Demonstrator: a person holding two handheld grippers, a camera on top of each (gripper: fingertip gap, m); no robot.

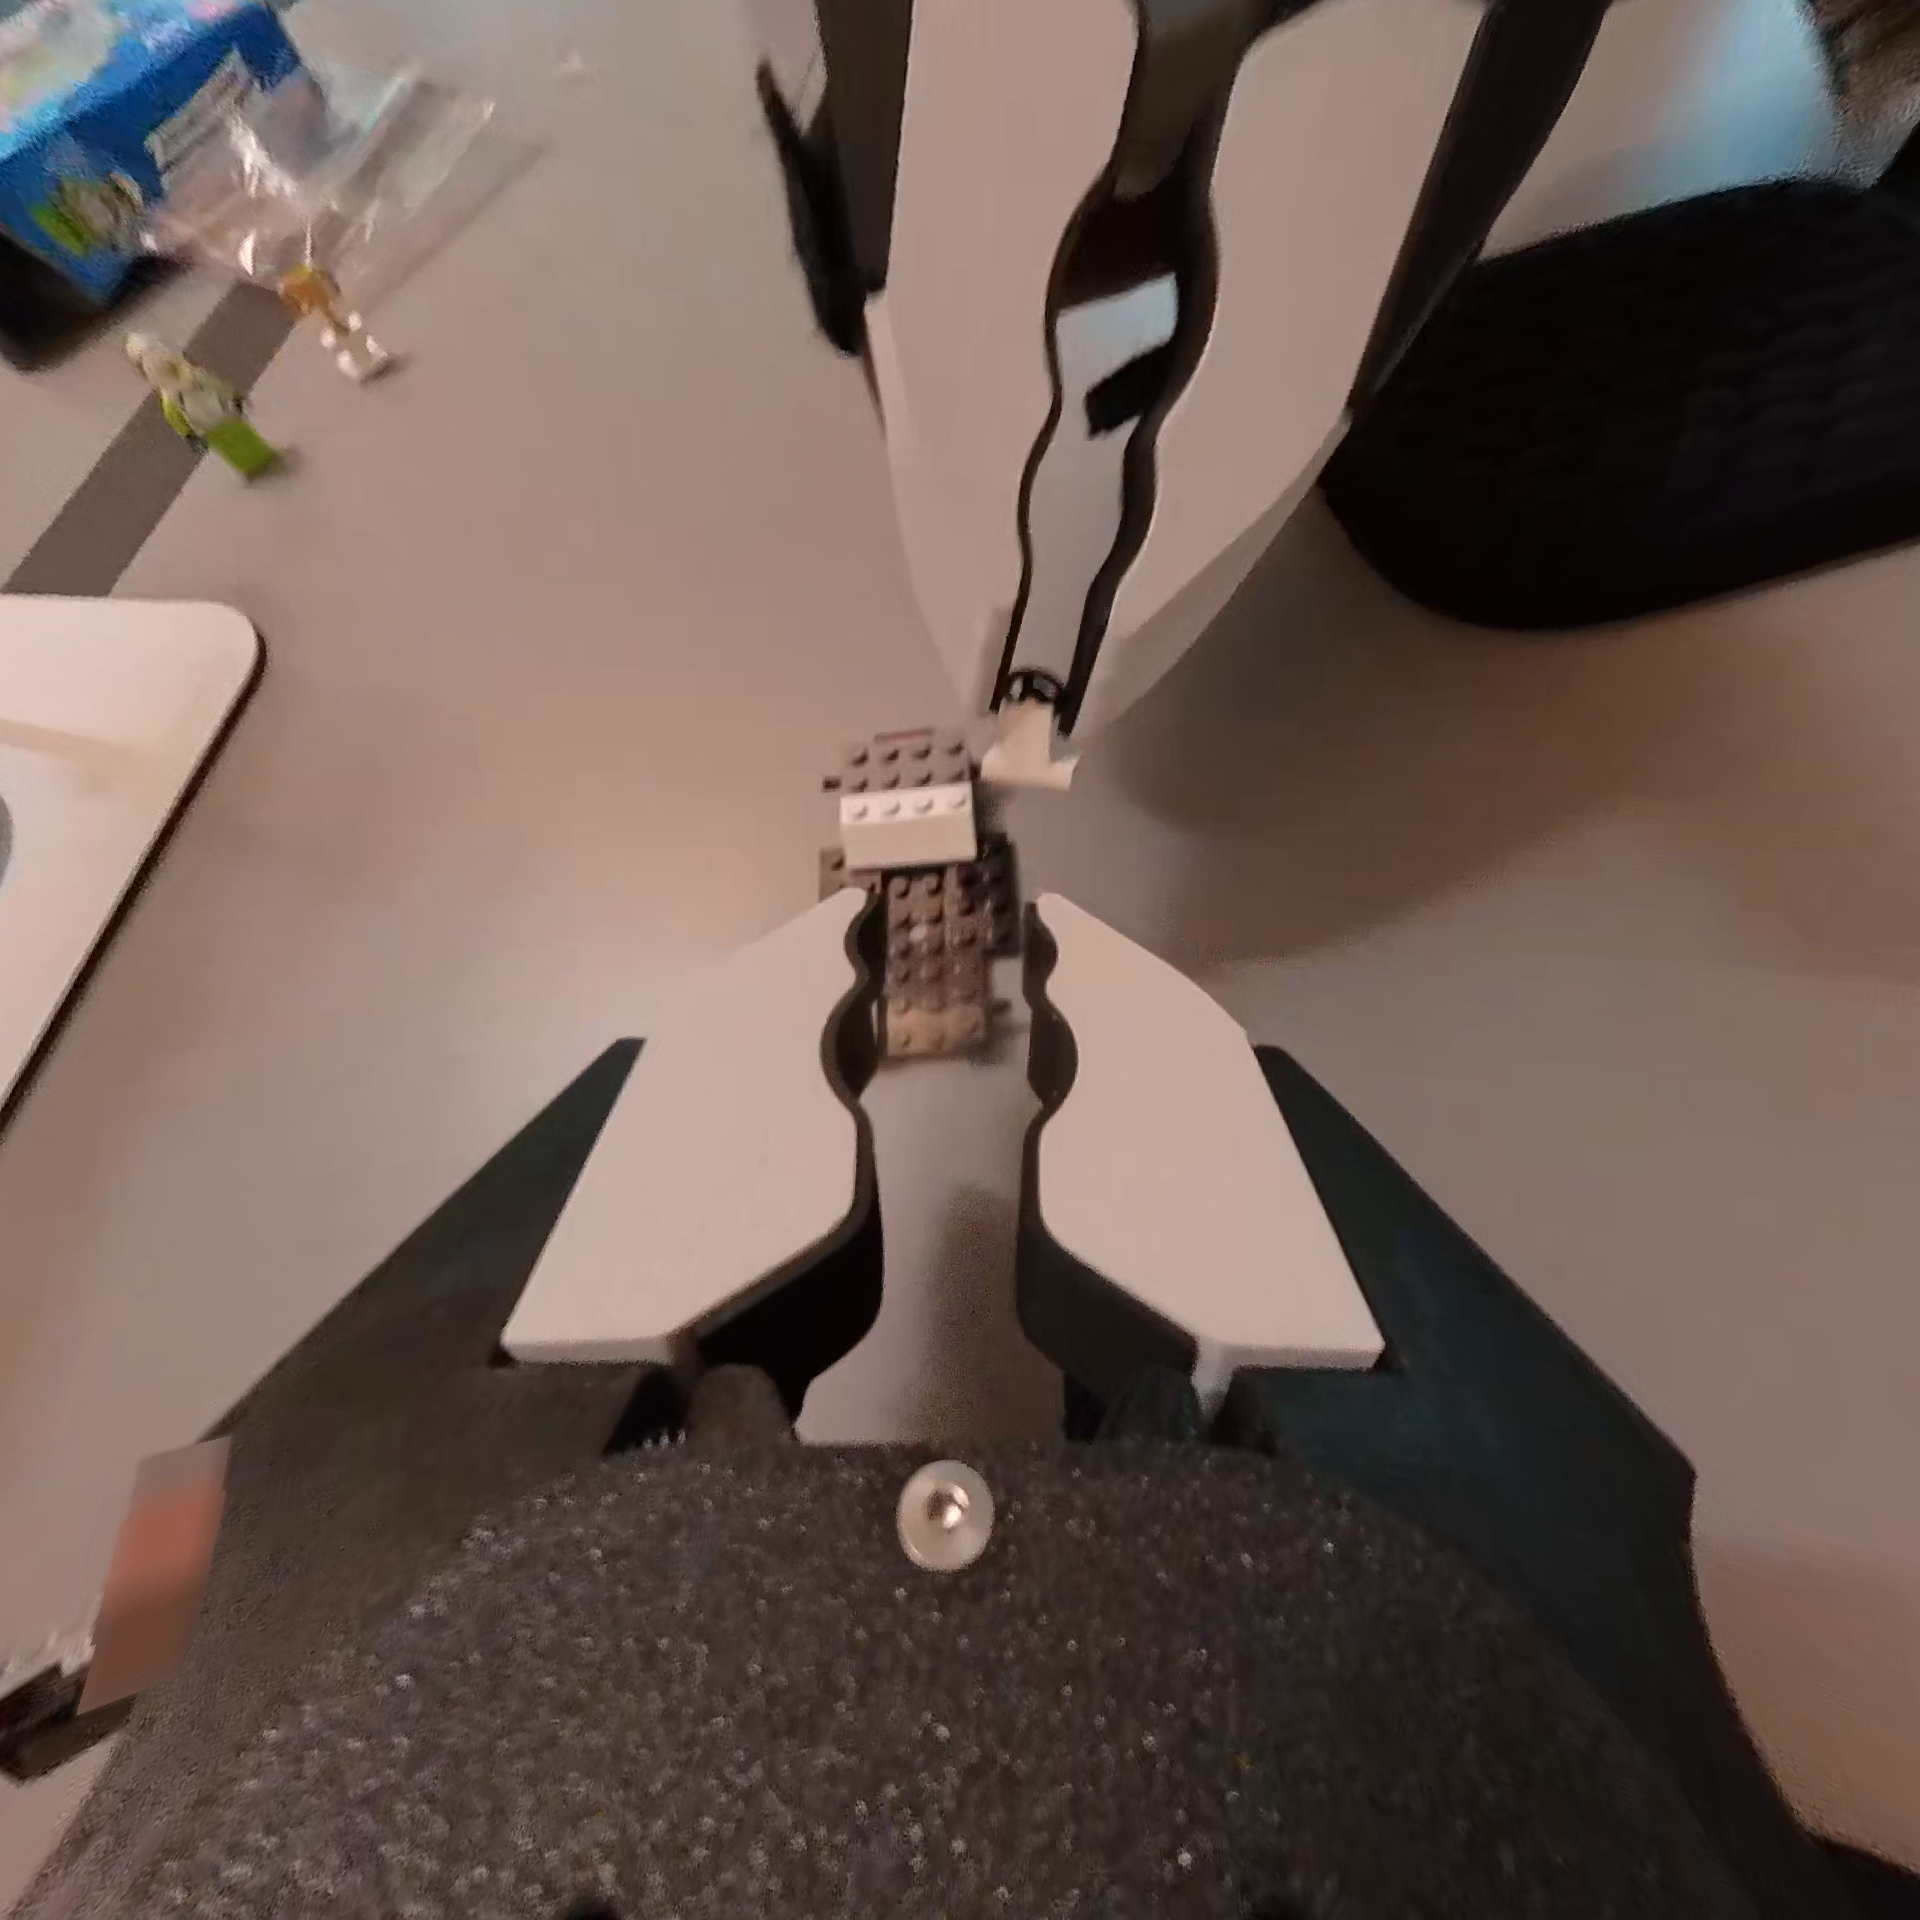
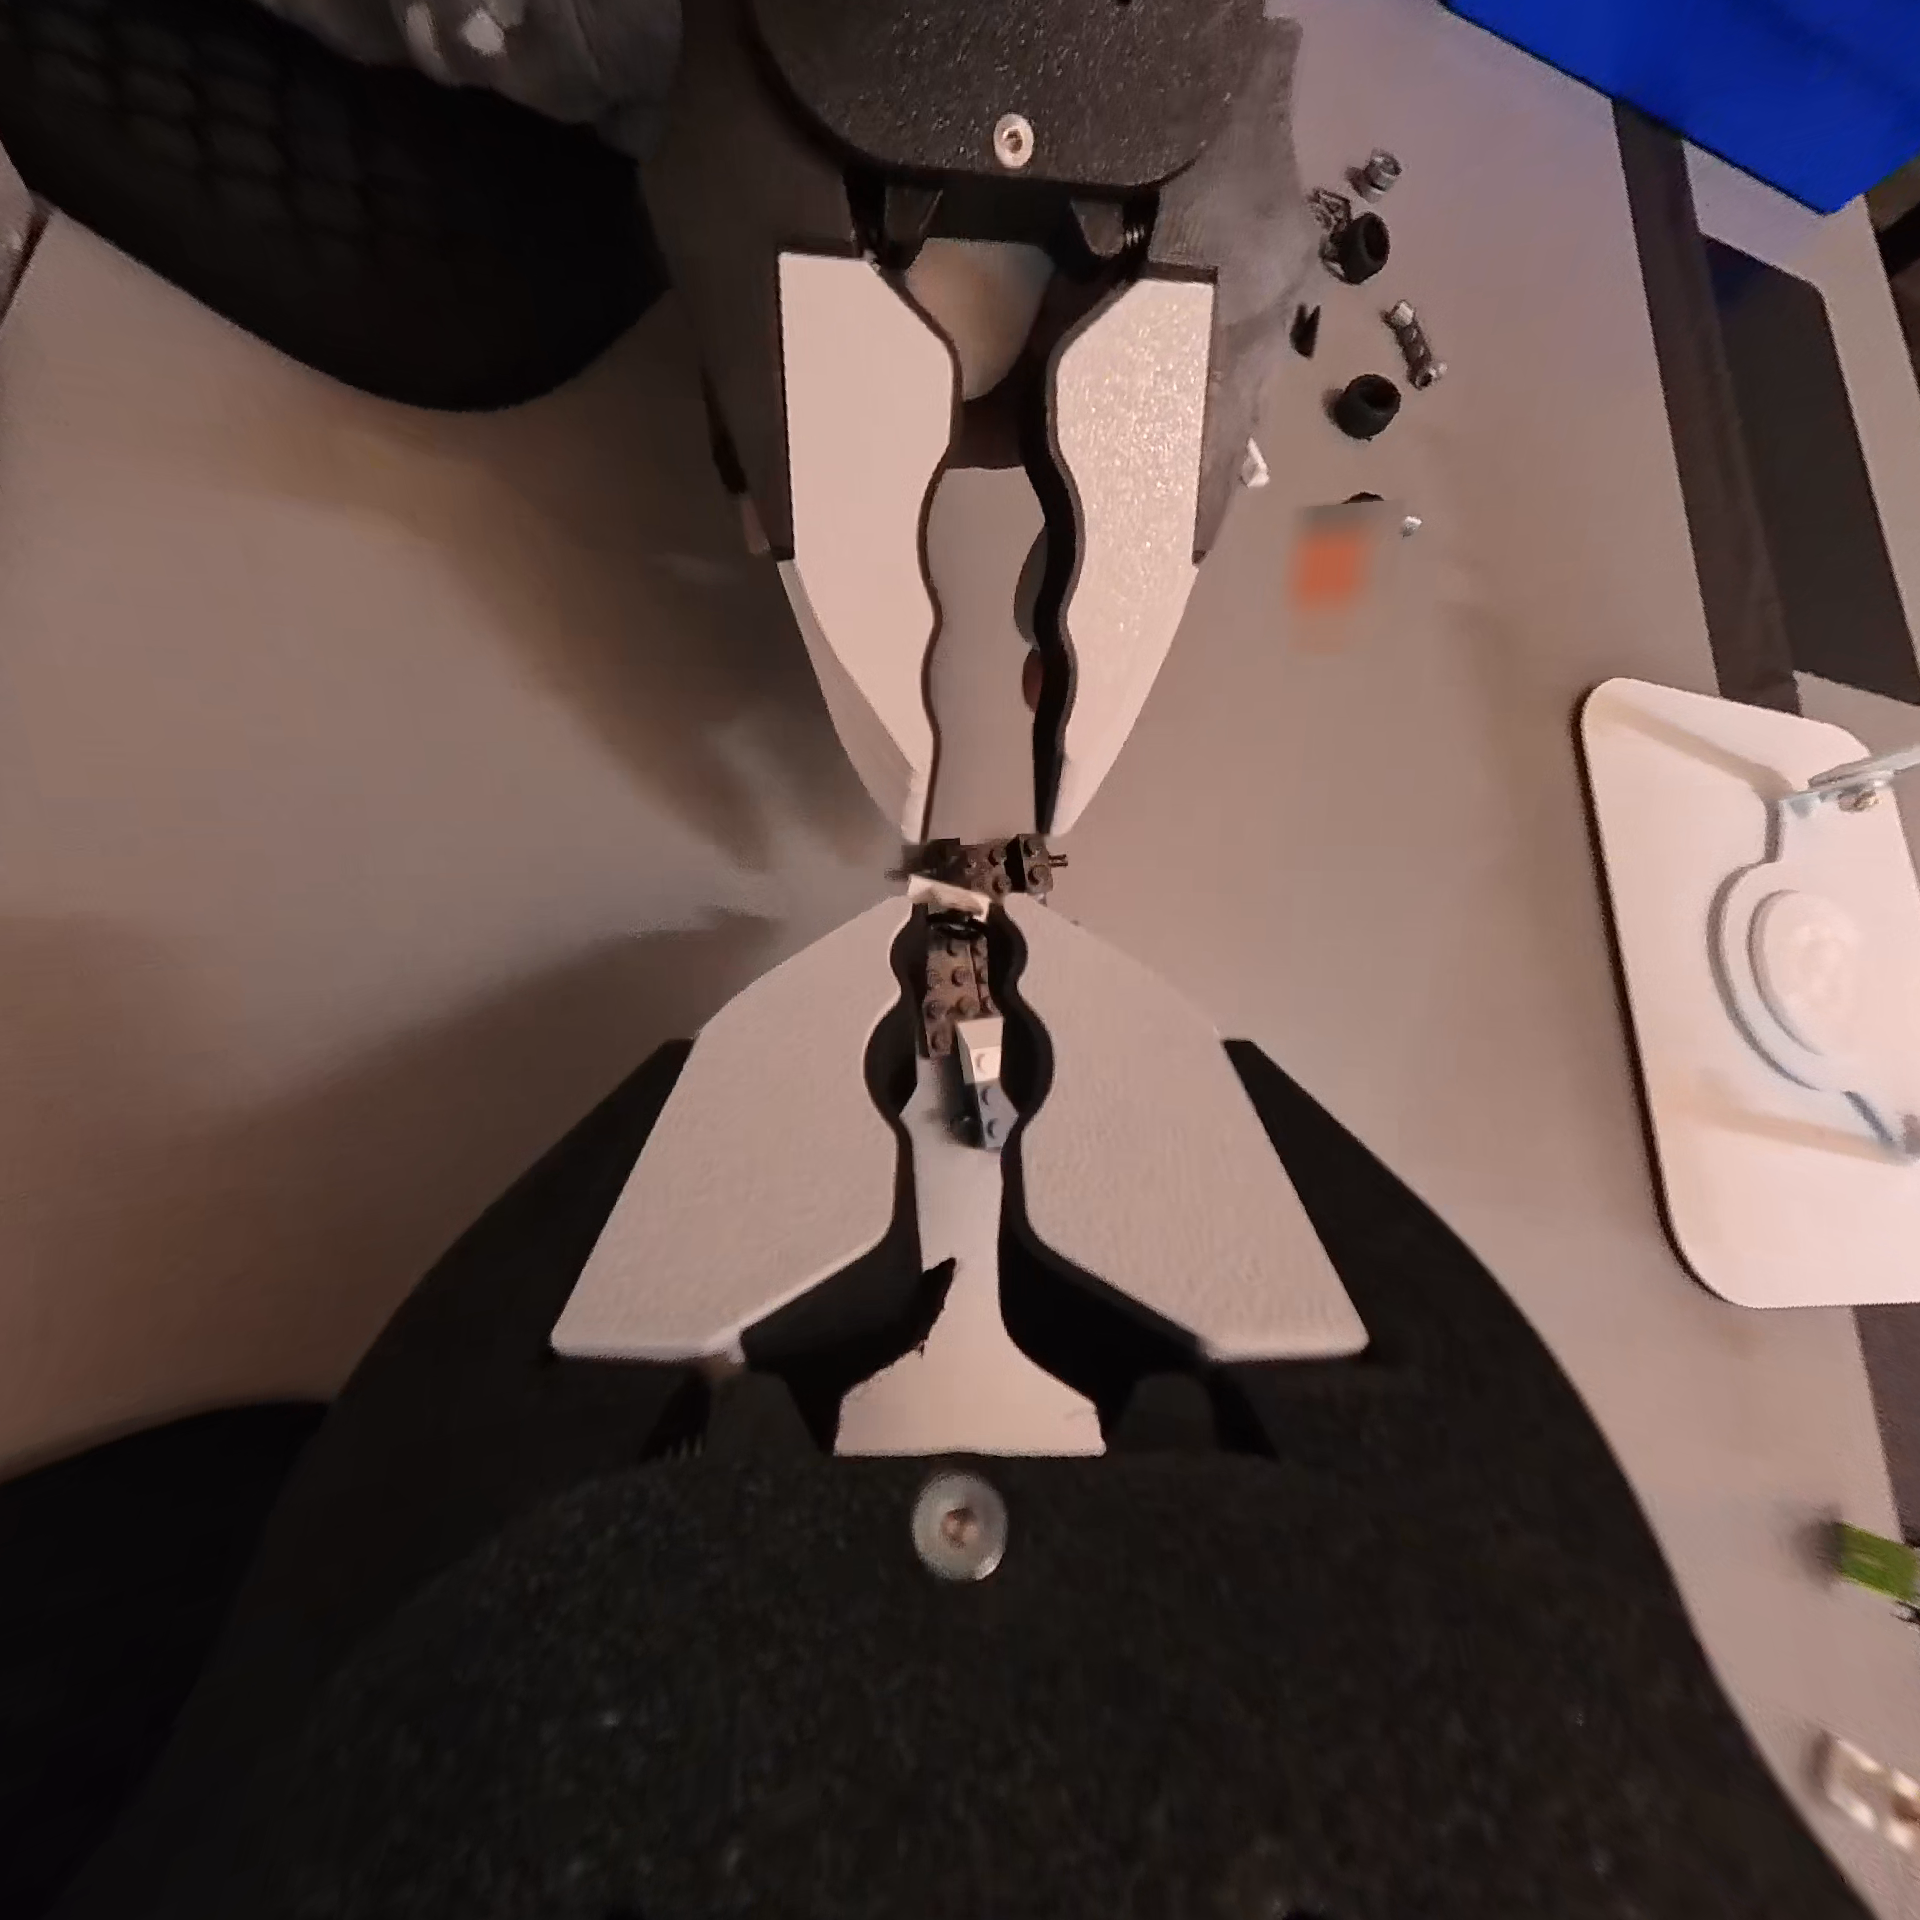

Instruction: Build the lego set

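Grey table (image 1: 520,727) carries the half-built model (image 1: 914,894), the landmark here. Left of it, two toy figures (image 1: 208,405) stand well apart. The left gripper (image 1: 940,935), spread, straddles the model's near end, probably steadying it. Beyond the model, the right gripper (image 1: 1039,717) angles down, pinching a small white piece (image 1: 1023,743) beside its far corner.

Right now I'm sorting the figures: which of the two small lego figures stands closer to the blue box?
The tan and white figure, beside the clear plastic bag near the blue box. The green and white figure stands farther out on the table.
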